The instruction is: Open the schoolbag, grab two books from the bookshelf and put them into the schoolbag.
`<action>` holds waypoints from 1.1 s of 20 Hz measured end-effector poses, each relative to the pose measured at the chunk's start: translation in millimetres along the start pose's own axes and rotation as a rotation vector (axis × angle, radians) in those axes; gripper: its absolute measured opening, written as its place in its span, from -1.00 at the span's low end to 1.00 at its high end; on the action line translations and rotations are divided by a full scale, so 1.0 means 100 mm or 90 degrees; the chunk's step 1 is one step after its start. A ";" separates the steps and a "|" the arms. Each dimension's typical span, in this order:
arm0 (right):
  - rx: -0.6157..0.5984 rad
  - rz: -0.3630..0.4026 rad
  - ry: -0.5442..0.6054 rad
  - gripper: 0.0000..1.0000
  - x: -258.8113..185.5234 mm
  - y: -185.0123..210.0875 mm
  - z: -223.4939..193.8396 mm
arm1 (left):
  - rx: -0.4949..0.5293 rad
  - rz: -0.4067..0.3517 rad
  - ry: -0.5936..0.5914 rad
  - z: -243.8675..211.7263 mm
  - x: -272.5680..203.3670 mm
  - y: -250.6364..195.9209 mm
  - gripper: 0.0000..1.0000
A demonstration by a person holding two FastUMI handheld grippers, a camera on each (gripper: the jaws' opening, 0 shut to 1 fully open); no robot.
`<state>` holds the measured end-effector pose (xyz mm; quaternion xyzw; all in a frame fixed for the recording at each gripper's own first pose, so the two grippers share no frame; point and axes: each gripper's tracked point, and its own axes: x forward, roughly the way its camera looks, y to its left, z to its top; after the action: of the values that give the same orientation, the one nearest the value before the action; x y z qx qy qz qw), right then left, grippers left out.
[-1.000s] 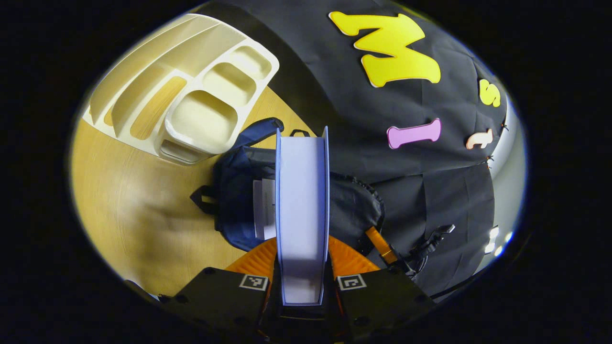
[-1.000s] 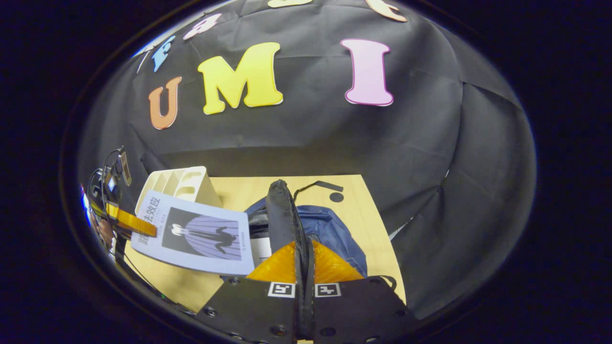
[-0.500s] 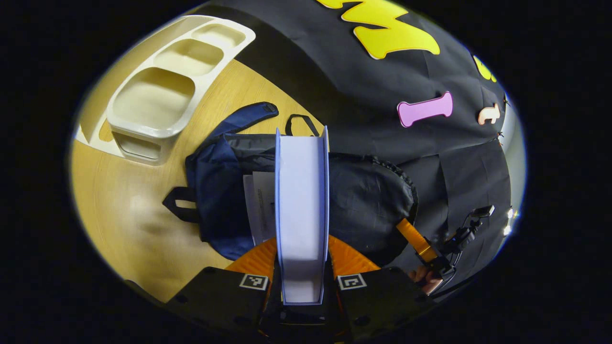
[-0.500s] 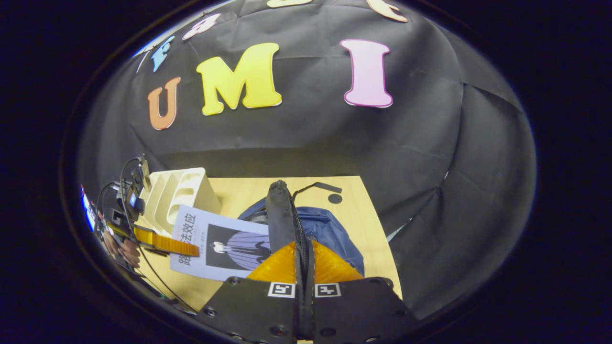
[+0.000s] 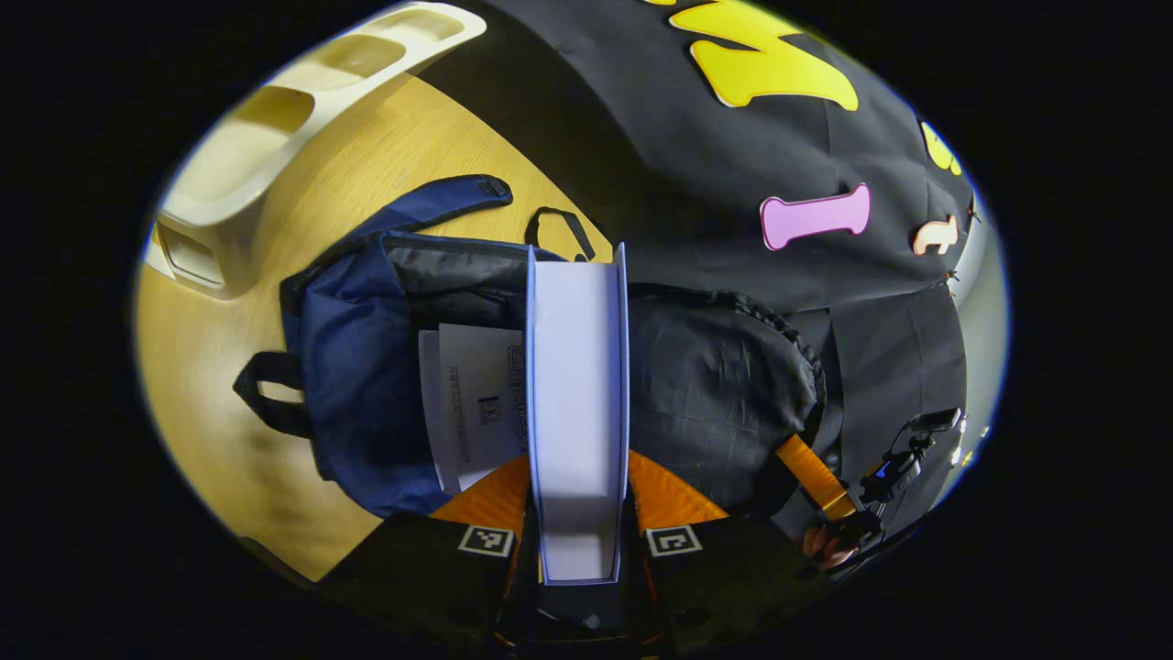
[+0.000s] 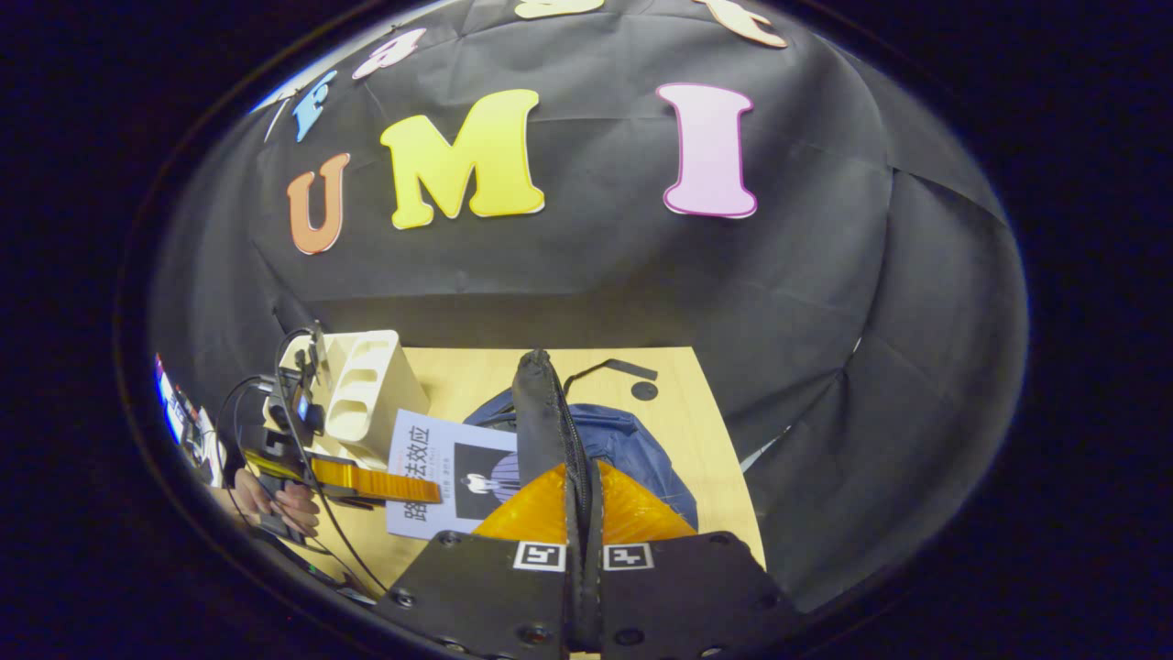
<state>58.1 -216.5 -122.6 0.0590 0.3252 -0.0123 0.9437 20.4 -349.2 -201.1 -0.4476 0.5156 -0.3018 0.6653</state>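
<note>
Navy schoolbag lies open on the bench, one book inside. Left tongs pinch a pale-blue book edge-on above the opening. Right tongs, pressed together, grip the bag's black flap, holding it up.

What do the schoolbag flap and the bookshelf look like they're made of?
Schoolbag flap: looks like thin woven fabric, likely nylon, matte dark, creased and hanging limp where the right gripper pinches it. Bookshelf: looks like moulded plastic, cream, smooth with rounded edges and a slight sheen.
</note>
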 end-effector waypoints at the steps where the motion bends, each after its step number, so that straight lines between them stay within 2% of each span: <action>1: 0.000 0.003 -0.001 -0.99 0.00 0.02 0.01 | -0.008 -0.005 0.001 0.00 0.05 0.00 -0.23; 11: -0.015 0.015 0.007 -0.95 0.07 0.16 0.05 | -0.067 -0.064 0.019 -0.06 0.64 0.00 -0.23; 19: -0.017 0.024 0.019 -1.00 0.15 0.24 -0.02 | -0.095 -0.089 0.040 -0.12 0.74 0.13 -0.23; 20: -0.017 0.025 0.019 -1.00 0.16 0.24 -0.03 | -0.095 -0.087 0.043 -0.12 0.73 0.14 -0.36; 21: -0.017 0.026 0.020 -0.99 0.17 0.25 -0.03 | -0.096 -0.082 0.048 -0.13 0.73 0.15 -0.19; 22: -0.016 0.027 0.021 -1.00 0.18 0.25 -0.04 | -0.095 -0.071 0.052 -0.13 0.74 0.19 -0.15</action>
<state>71.5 -190.6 -133.7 0.0545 0.3395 0.0128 0.9389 28.1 -409.2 -250.1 -0.5114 0.5379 -0.3169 0.5905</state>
